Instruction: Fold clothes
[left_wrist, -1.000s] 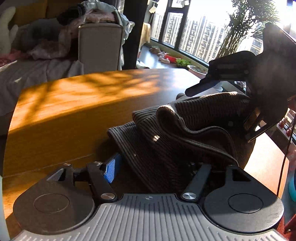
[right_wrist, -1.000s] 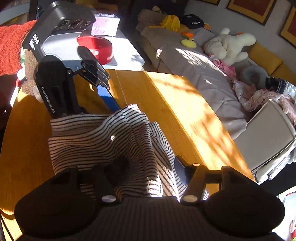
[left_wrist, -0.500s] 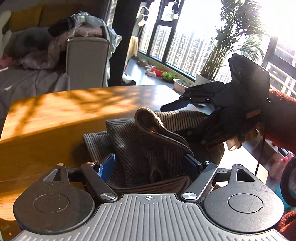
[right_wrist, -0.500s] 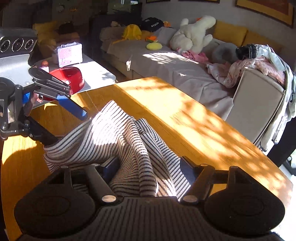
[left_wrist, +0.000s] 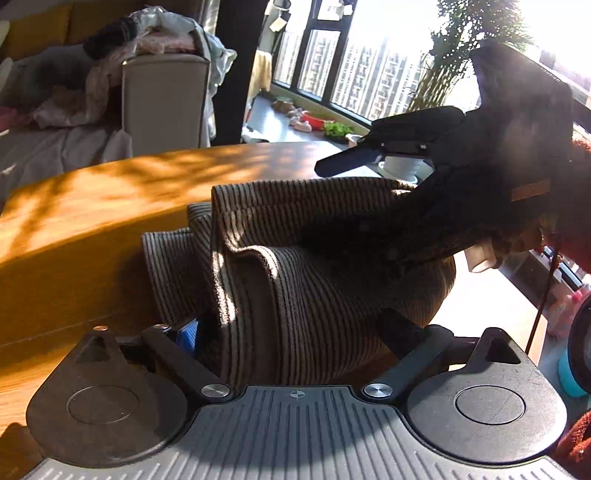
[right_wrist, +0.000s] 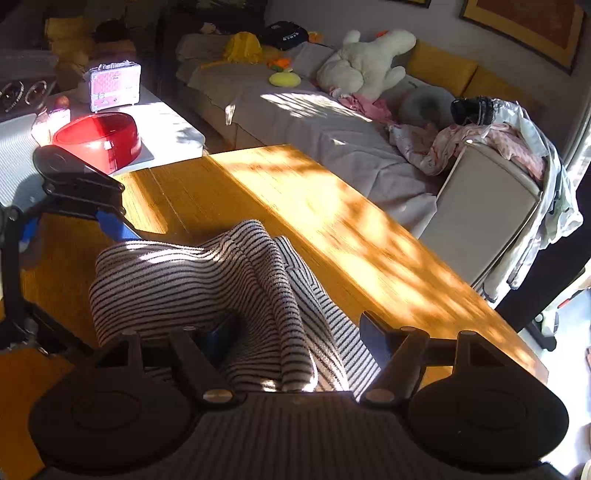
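- Your wooden surface (right_wrist: 332, 221), sunlit and smooth, lies bare toward its far edge.
- The ribbed striped garment (left_wrist: 314, 258) sits bunched near you on it.
- Your left gripper (left_wrist: 295, 332) and right gripper (right_wrist: 295, 332) each stand spread wide around cloth folds.

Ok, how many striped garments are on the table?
1: the striped garment, bunched at the near end of the wooden table. Another could hide under its folds.

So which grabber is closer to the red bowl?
Left. The left gripper sits at the table end just in front of the red bowl; the right gripper is farther back, across the striped garment.
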